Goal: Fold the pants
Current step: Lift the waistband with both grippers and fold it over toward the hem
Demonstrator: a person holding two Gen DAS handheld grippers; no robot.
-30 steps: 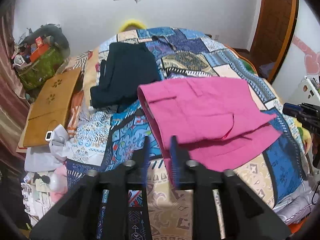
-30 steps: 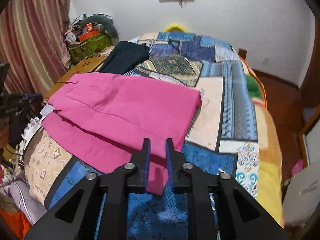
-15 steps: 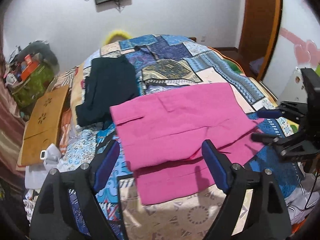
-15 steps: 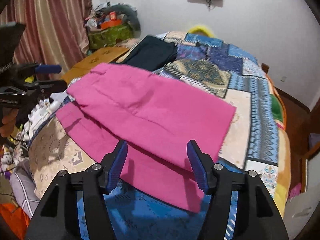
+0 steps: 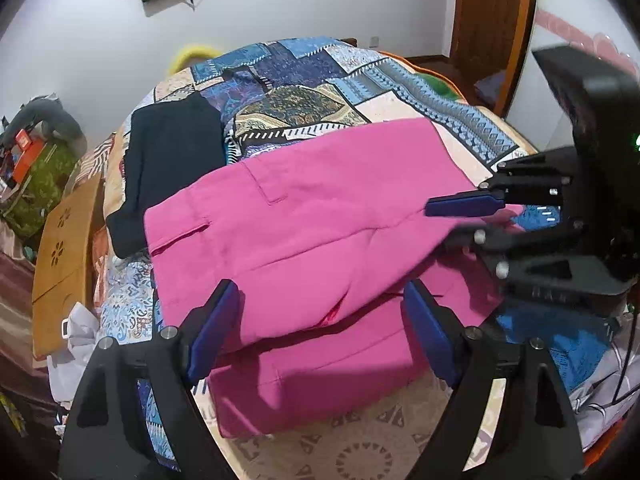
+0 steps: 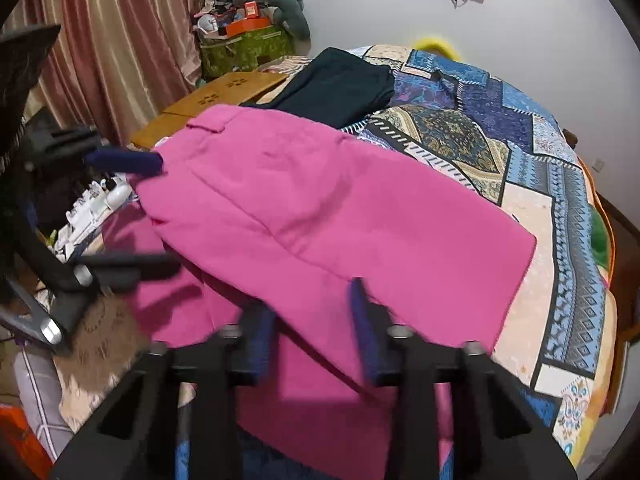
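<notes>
The pink pants [image 5: 312, 240] lie folded over on the patchwork bedspread [image 5: 400, 96], the upper layer overlapping a lower layer that sticks out toward both tools. The left gripper [image 5: 324, 332] hangs above the near edge of the cloth with its blue-padded jaws spread wide and nothing between them; the pants sit straight ahead of it and beneath its tips. The right gripper [image 6: 316, 332] is also parted, somewhat less widely, empty, over the near hem of the lower layer, though its fingers are blurred. Each tool appears in the other's view: the right one off to the right of the left gripper, over the pants' far corner, and the left one off to the left of the right gripper. Beyond the left gripper, ahead and to its left, a dark folded garment [image 5: 168, 168] touches the pants' edge. Farther left stands a wooden lap table [image 5: 64, 248], with a cluttered green box [image 6: 244, 48] and striped curtains [image 6: 120, 40] behind it.
</notes>
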